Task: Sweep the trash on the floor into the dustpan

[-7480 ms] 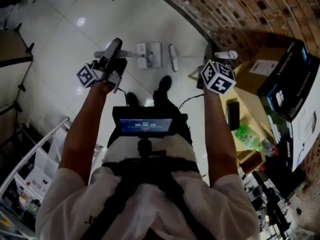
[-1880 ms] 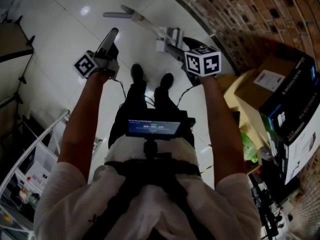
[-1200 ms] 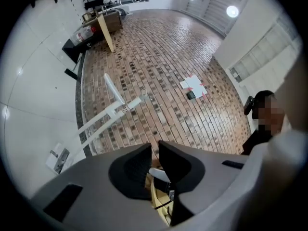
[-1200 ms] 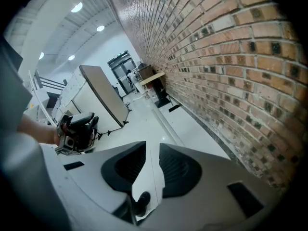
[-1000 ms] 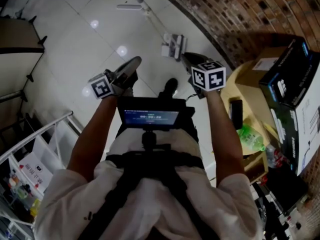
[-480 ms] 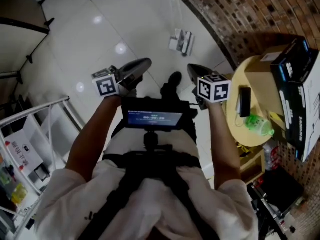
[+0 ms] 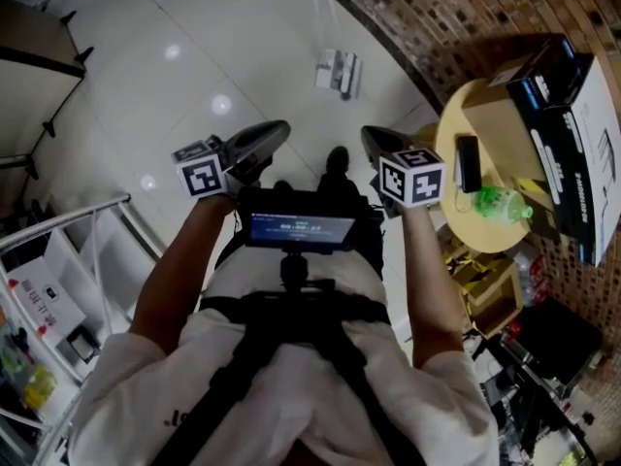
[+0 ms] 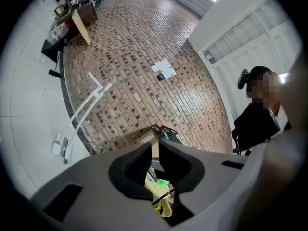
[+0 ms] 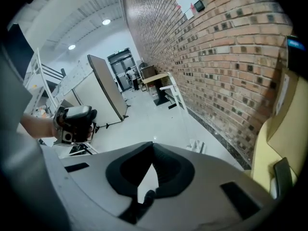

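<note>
White long-handled dustpan (image 7: 337,70) stands far beyond empty jaws, left gripper (image 8: 155,146) barely parted, right gripper (image 9: 153,148) closed; both should open wide before grasping.

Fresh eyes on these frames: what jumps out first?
The two marker-cube grippers held up in front of the person: left gripper and right gripper, both empty. To their right, a round yellow table sits beside stacked boxes against the brick wall. The white broom and dustpan sit untouched on the pale floor by that wall.
</note>
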The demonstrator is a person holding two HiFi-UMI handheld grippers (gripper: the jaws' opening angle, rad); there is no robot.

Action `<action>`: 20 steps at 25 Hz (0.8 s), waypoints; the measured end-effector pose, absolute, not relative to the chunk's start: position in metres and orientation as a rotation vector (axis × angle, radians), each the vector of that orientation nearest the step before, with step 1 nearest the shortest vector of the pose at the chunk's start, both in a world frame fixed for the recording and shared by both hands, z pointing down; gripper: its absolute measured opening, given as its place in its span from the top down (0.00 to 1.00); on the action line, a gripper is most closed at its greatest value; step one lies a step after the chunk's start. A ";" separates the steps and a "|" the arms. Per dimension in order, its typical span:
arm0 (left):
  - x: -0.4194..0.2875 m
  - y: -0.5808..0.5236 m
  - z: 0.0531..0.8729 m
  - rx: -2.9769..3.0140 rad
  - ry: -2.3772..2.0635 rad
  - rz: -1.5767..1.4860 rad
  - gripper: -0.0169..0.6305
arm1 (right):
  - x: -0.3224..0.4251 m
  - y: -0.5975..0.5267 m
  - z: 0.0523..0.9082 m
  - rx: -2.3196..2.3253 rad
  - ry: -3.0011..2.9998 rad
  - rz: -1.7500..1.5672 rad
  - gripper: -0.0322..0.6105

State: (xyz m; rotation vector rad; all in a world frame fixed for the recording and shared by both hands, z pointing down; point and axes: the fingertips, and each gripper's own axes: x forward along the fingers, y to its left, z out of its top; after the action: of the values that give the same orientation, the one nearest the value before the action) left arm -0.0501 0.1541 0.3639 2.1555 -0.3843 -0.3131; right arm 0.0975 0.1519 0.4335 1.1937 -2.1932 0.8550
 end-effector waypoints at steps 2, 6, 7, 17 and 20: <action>-0.049 0.159 0.360 2.153 -0.387 -0.305 0.91 | 0.099 0.157 0.428 1.201 -2.193 0.851 0.95; -0.038 0.165 0.353 2.166 -0.396 -0.304 0.91 | 0.107 0.162 0.414 1.198 -2.223 0.836 0.95; -0.033 0.167 0.351 2.170 -0.407 -0.306 0.91 | 0.111 0.165 0.410 1.190 -2.231 0.826 0.95; 0.021 0.186 0.334 2.226 -0.469 -0.285 0.93 | 0.171 0.176 0.391 1.250 -2.226 0.742 0.95; 0.029 0.191 0.334 2.244 -0.485 -0.272 0.96 | 0.181 0.180 0.392 1.248 -2.230 0.750 0.95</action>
State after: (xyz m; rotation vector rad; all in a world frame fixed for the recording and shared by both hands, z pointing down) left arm 0.0293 0.1913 0.3344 2.2438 -0.4848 -0.2716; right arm 0.1812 0.1797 0.3919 1.2481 -2.2303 0.7502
